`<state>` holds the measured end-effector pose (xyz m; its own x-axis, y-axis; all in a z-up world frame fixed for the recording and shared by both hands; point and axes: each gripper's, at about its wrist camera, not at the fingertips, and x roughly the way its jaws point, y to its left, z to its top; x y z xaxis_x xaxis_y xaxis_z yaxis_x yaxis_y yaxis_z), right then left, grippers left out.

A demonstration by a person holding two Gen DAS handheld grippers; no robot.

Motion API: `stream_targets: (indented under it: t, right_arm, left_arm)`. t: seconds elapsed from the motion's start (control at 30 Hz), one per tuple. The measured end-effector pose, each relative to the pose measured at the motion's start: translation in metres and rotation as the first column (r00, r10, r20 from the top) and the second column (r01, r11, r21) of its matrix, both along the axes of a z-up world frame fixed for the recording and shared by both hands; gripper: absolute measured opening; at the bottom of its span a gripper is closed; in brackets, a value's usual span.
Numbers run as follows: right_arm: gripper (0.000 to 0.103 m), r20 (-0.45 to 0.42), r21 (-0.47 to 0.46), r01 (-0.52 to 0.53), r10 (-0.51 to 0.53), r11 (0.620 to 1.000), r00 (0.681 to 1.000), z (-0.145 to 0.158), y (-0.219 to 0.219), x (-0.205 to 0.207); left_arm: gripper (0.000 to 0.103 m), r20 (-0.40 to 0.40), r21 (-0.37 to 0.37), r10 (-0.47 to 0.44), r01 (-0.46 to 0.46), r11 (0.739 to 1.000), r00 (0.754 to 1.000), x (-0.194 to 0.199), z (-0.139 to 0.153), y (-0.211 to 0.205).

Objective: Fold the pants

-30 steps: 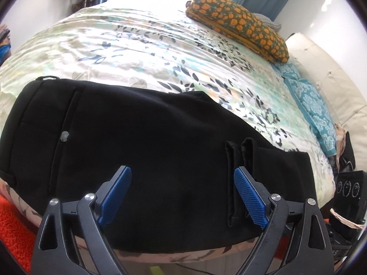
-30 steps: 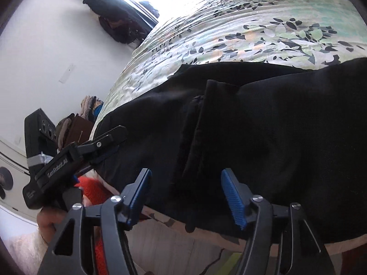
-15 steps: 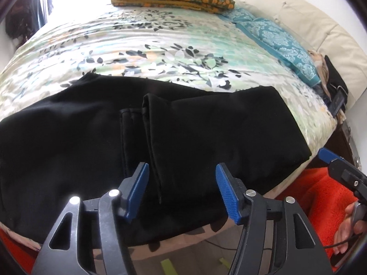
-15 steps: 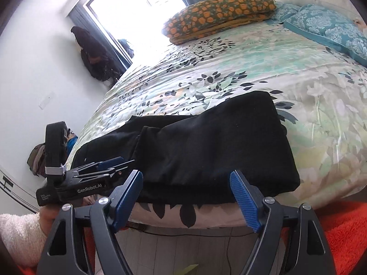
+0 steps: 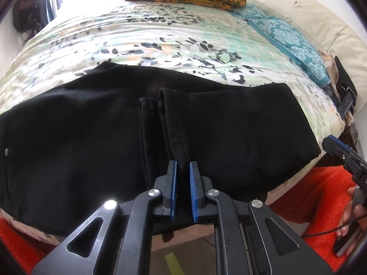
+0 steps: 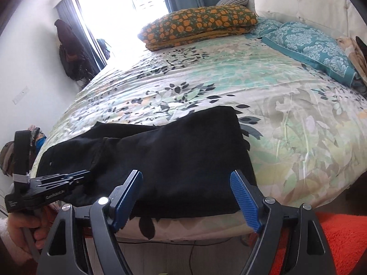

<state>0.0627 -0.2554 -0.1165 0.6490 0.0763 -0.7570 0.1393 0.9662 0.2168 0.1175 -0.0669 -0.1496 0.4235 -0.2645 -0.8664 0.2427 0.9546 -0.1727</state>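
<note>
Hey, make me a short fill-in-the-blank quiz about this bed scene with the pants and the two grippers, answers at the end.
1. The pants lying on the bedspread are ____ in colour.
2. The left gripper is shut on the pants' ____ edge.
3. The right gripper has its jaws ____, with nothing pressed between the pads.
4. The orange-flowered pillow lies at the end of the bed nearest the ____.

Answers: black; hemmed; open; window
</note>
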Motion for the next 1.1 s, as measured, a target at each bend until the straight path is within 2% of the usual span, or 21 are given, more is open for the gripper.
stream_targets:
  t: [0.1,0.27,0.33,0.4,0.47,0.53,0.63,0.73,0.83,0.87,0.93,0.97,1.0,1.03,1.1]
  right_arm:
    - [0.079,-0.059,-0.037,0.002,-0.005,0.999,0.998,-0.014,-0.001,0.013]
    - [0.080,-0.160,-0.144,-0.114,0.090,0.983,0.983,-0.042,0.025,0.031]
    - [0.085,-0.209,-0.194,-0.161,0.119,0.968,0.971,-0.055,0.037,0.035]
    - [0.089,-0.215,-0.229,-0.177,0.128,0.957,0.968,-0.061,0.042,0.036]
    - [0.091,-0.212,-0.230,-0.176,0.127,0.957,0.969,-0.062,0.041,0.036]
    - [0.092,-0.209,-0.223,-0.171,0.125,0.960,0.970,-0.063,0.040,0.036]
    - [0.092,-0.207,-0.220,-0.169,0.124,0.961,0.971,-0.062,0.039,0.036]
    - [0.093,-0.206,-0.216,-0.166,0.122,0.962,0.971,-0.062,0.041,0.036]
    - [0.094,-0.206,-0.212,-0.165,0.121,0.963,0.971,-0.063,0.041,0.037]
    - [0.094,-0.206,-0.210,-0.165,0.121,0.964,0.971,-0.062,0.041,0.037]
    - [0.093,-0.193,-0.192,-0.158,0.121,0.969,0.974,-0.056,0.038,0.035]
    - [0.093,-0.160,-0.183,-0.141,0.112,0.973,0.981,-0.048,0.035,0.032]
    - [0.093,-0.108,-0.177,-0.117,0.099,0.977,0.989,-0.038,0.031,0.026]
    - [0.093,-0.057,-0.176,-0.096,0.087,0.980,0.995,-0.028,0.027,0.021]
    - [0.094,-0.002,-0.181,-0.078,0.079,0.980,0.997,-0.019,0.023,0.016]
  left_arm:
    - [0.010,0.003,0.008,-0.007,0.007,1.000,1.000,-0.001,-0.002,-0.003]
    - [0.011,0.007,0.024,-0.016,0.016,1.000,1.000,0.000,-0.005,-0.004]
    - [0.018,-0.002,0.030,-0.010,0.010,0.999,1.000,0.001,-0.008,-0.004]
    - [0.022,-0.011,0.014,0.000,0.000,1.000,1.000,0.002,-0.007,0.000]
    - [0.037,-0.004,-0.013,0.040,-0.040,0.999,0.999,0.002,0.001,0.007]
    - [0.066,0.053,-0.061,0.104,-0.101,0.993,0.993,0.000,0.019,0.019]
    - [0.074,0.148,-0.126,0.155,-0.137,0.983,0.977,-0.001,0.047,0.023]
    - [0.075,0.179,-0.138,0.050,-0.025,0.990,0.983,0.002,0.055,-0.003]
    - [0.074,0.147,-0.078,-0.085,0.097,0.992,0.985,0.006,0.032,-0.039]
    - [0.070,0.111,-0.046,-0.103,0.109,0.993,0.988,0.010,0.018,-0.046]
    - [0.051,0.021,0.003,-0.077,0.077,0.997,0.997,0.018,-0.010,-0.046]
    - [0.048,-0.010,0.012,-0.056,0.056,0.998,0.998,0.018,-0.020,-0.040]
    - [0.044,-0.003,0.004,-0.054,0.054,0.999,0.999,0.015,-0.023,-0.034]
    - [0.043,0.016,0.008,-0.067,0.067,0.998,0.998,0.011,-0.022,-0.031]
    - [0.044,0.029,0.058,-0.095,0.094,0.994,0.995,0.007,-0.021,-0.033]
